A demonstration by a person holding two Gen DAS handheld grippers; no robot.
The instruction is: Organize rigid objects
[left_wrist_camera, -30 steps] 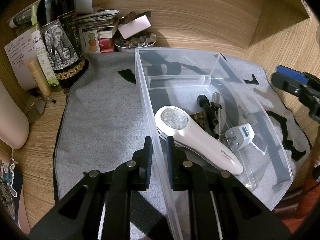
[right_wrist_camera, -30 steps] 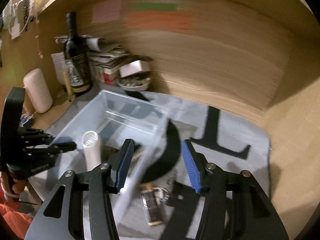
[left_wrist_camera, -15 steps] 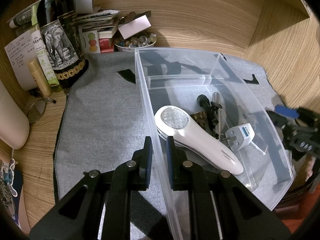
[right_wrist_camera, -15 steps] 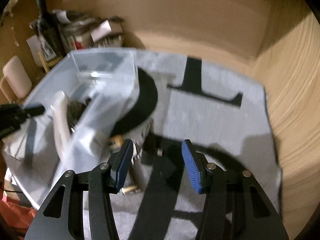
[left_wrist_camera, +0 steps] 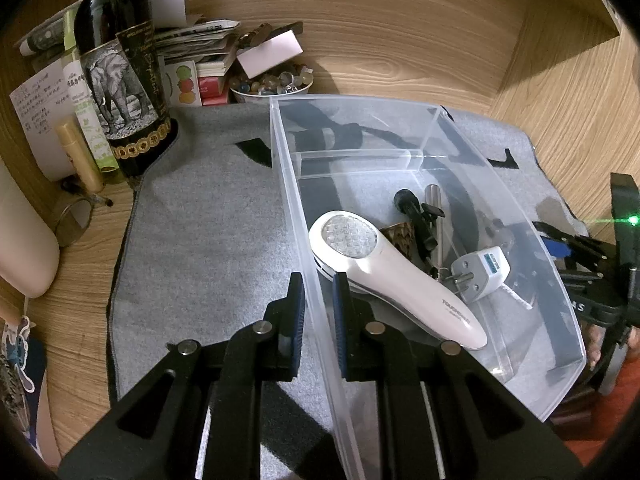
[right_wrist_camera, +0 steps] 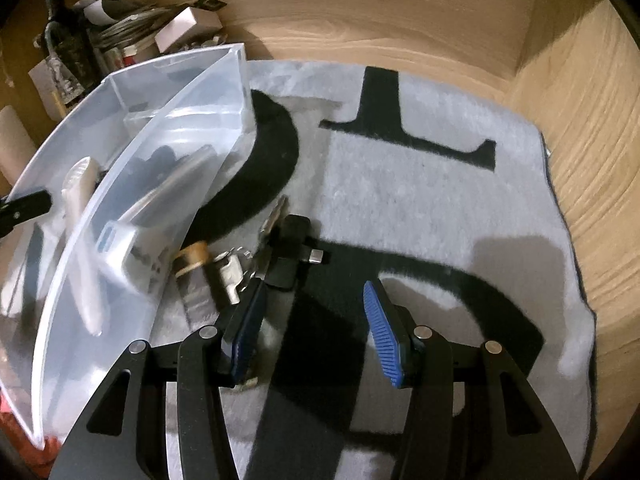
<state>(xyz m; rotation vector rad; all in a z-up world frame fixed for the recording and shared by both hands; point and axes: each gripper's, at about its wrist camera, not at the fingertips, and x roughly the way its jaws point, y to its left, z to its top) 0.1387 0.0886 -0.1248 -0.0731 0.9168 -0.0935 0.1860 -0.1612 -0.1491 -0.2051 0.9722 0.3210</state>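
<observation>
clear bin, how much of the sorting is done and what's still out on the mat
Done: the white handheld device, the white plug adapter and some dark tools already lie in the clear bin. In hand: the left gripper clamps the bin's near wall, while the open right gripper hovers empty above the mat. Left: a black adapter, keys and a small brown bottle beside the bin.

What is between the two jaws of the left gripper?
The side wall of the clear plastic bin. The left gripper has one jaw outside it and one inside, closed on it, as the left wrist view shows.
</observation>
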